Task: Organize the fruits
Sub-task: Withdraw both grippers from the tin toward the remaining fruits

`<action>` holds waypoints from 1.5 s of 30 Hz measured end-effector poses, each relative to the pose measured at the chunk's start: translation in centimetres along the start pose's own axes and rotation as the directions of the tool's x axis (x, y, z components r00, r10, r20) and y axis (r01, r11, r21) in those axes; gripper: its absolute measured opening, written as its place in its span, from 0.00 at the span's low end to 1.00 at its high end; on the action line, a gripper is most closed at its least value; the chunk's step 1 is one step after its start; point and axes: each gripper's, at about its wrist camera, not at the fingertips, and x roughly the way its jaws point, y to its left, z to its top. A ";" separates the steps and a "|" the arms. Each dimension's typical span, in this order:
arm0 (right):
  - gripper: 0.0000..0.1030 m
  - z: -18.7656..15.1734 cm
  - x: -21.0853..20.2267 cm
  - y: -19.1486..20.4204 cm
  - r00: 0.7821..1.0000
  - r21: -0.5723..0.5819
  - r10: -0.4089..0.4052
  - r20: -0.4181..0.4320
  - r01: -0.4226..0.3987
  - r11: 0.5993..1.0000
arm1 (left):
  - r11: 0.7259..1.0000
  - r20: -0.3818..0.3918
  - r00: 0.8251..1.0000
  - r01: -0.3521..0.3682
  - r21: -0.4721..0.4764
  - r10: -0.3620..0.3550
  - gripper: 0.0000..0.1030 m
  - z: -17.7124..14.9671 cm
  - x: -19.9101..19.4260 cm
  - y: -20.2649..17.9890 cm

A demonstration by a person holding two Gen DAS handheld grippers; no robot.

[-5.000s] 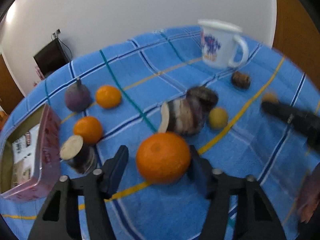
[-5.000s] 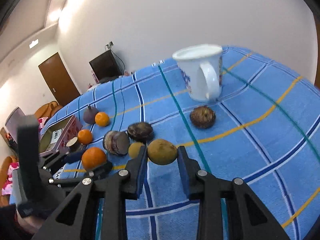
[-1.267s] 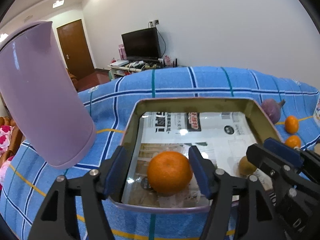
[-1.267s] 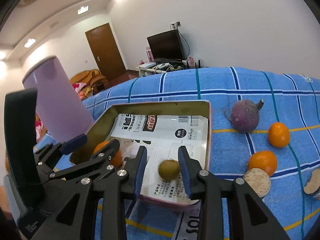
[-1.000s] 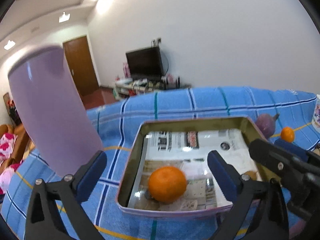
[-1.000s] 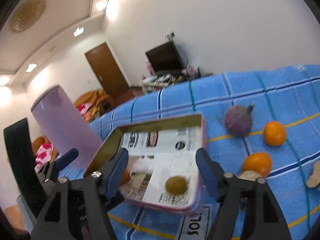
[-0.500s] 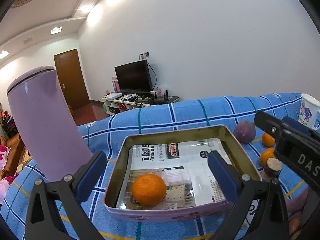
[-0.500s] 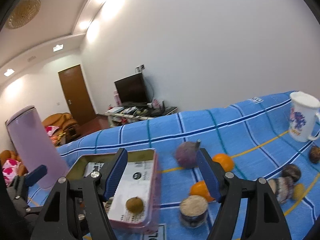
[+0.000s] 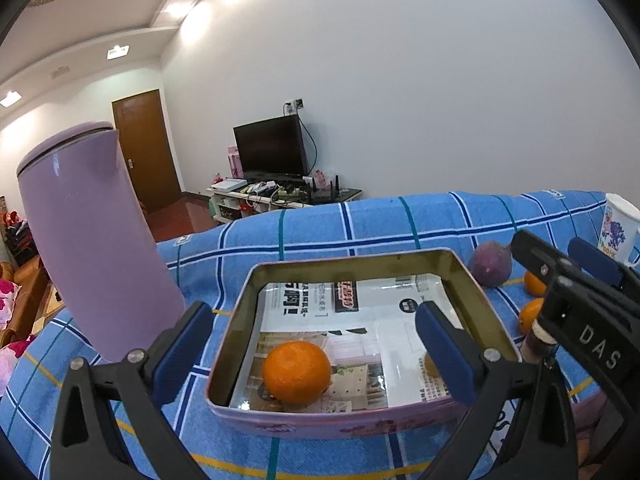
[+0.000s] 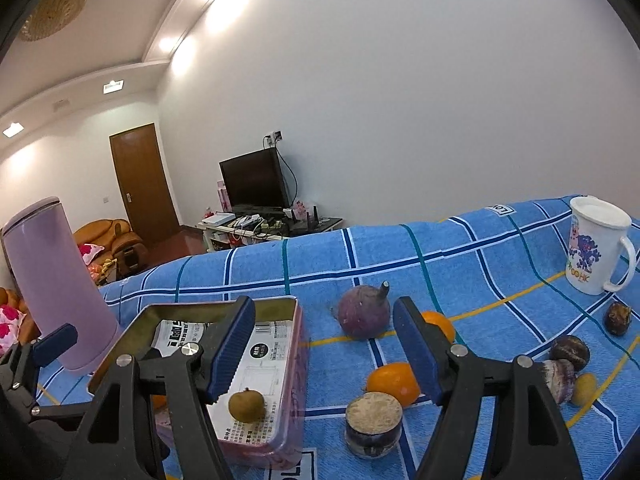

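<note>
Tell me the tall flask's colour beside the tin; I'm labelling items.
The flask is plain pale lilac, seen best in the left wrist view, standing beside the tin.

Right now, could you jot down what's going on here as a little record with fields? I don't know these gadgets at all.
Surface: blue checked cloth
Container: open tin, paper-lined
In the tin: orange; small brownish fruit
Loose on the cloth: purple round vegetable, two oranges, cut root pieces
Also standing: lilac jug, white mug
Left gripper: open, holding nothing, over the tin
Right gripper: open, holding nothing
</note>
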 end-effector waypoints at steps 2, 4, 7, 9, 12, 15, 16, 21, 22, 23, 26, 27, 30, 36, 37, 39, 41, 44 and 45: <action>0.71 0.0 -0.1 0.0 1.000 -0.006 -0.003 0.001 0.003 1.000 | 1.000 -0.006 1.000 0.012 -0.001 -0.012 1.00 0.0 0.1 -0.1; 0.71 0.0 -0.3 0.0 1.000 -0.016 -0.007 0.002 0.007 1.000 | 1.000 -0.005 1.000 0.021 -0.006 -0.021 1.00 0.0 0.0 -0.1; 0.71 0.0 -0.7 0.2 1.000 -0.045 -0.022 0.013 0.023 0.999 | 0.999 -0.004 1.000 0.031 -0.013 -0.031 1.00 -0.1 0.0 -0.1; 0.71 -0.1 -1.1 0.2 0.999 -0.066 -0.035 0.022 0.036 0.997 | 0.999 -0.007 1.000 0.029 -0.015 -0.030 1.00 -0.2 0.2 -0.1; 0.71 -0.1 -1.4 -0.2 0.999 -0.075 -0.047 0.023 0.049 0.996 | 0.999 -0.004 1.000 0.030 -0.013 -0.030 1.00 -0.4 0.2 -0.2; 0.71 -0.1 -1.6 -0.6 0.998 -0.080 -0.059 0.012 0.059 0.995 | 1.000 0.021 0.999 0.029 -0.003 -0.028 1.00 -0.6 -0.2 -0.5; 0.71 -0.1 -1.8 -0.8 0.998 -0.084 -0.063 0.009 0.064 0.994 | 1.000 0.024 0.999 0.029 0.003 -0.029 1.00 -0.7 -0.3 -0.7; 0.71 -0.3 -2.7 -1.7 0.997 -0.113 -0.079 0.007 0.080 0.990 | 0.999 0.043 0.998 0.033 0.025 -0.034 1.00 -0.6 -0.7 -1.1; 0.70 -0.3 -2.9 -1.9 0.997 -0.115 -0.082 0.008 0.083 0.990 | 0.999 0.044 0.998 0.034 0.026 -0.035 1.00 -0.6 -0.7 -1.1; 0.70 -0.4 -3.2 -2.2 0.996 -0.119 -0.087 0.010 0.088 0.989 | 0.999 0.046 0.998 0.034 0.027 -0.035 1.00 -0.6 -0.8 -1.1; 0.70 -0.4 -3.9 -3.1 0.995 -0.128 -0.102 0.012 0.102 0.986 | 0.999 0.058 0.998 0.031 0.033 -0.033 1.00 -0.6 -1.1 -1.2; 0.70 -0.4 -4.1 -3.3 0.994 -0.129 -0.105 0.012 0.105 0.986 | 0.999 0.063 0.997 0.031 0.036 -0.033 1.00 -0.6 -1.2 -1.3; 0.70 -0.4 -4.6 -4.3 0.993 -0.130 -0.118 0.011 0.118 0.984 | 0.998 0.080 0.996 0.031 0.048 -0.035 1.00 -0.7 -1.6 -1.5; 0.70 -0.3 -5.7 -6.5 0.990 -0.136 -0.143 0.011 0.143 0.980 | 0.998 0.093 0.995 0.015 0.067 -0.021 1.00 -0.8 -2.3 -2.2; 0.70 -0.3 -5.9 -7.0 0.989 -0.136 -0.150 0.012 0.151 0.979 | 0.998 0.093 0.996 0.011 0.069 -0.017 1.00 -0.8 -2.3 -2.3; 0.70 -0.2 -6.2 -7.7 0.986 -0.141 -0.167 0.015 0.167 0.976 | 0.997 0.088 0.996 0.001 0.073 -0.008 1.00 -0.9 -2.5 -2.5; 0.70 -0.1 -6.6 -9.0 0.981 -0.138 -0.194 0.022 0.195 0.971 | 0.997 0.078 0.997 0.003 0.071 -0.009 1.00 -1.0 -2.7 -2.7; 0.70 0.1 -7.7 -11.8 0.973 -0.106 -0.230 0.023 0.231 0.967 | 0.998 0.056 0.998 0.027 0.063 -0.031 1.00 -1.2 -3.0 -3.0; 0.70 0.1 -7.9 -12.3 0.971 -0.101 -0.238 0.022 0.239 0.966 | 0.997 0.049 0.998 0.037 0.062 -0.040 1.00 -1.3 -3.1 -3.2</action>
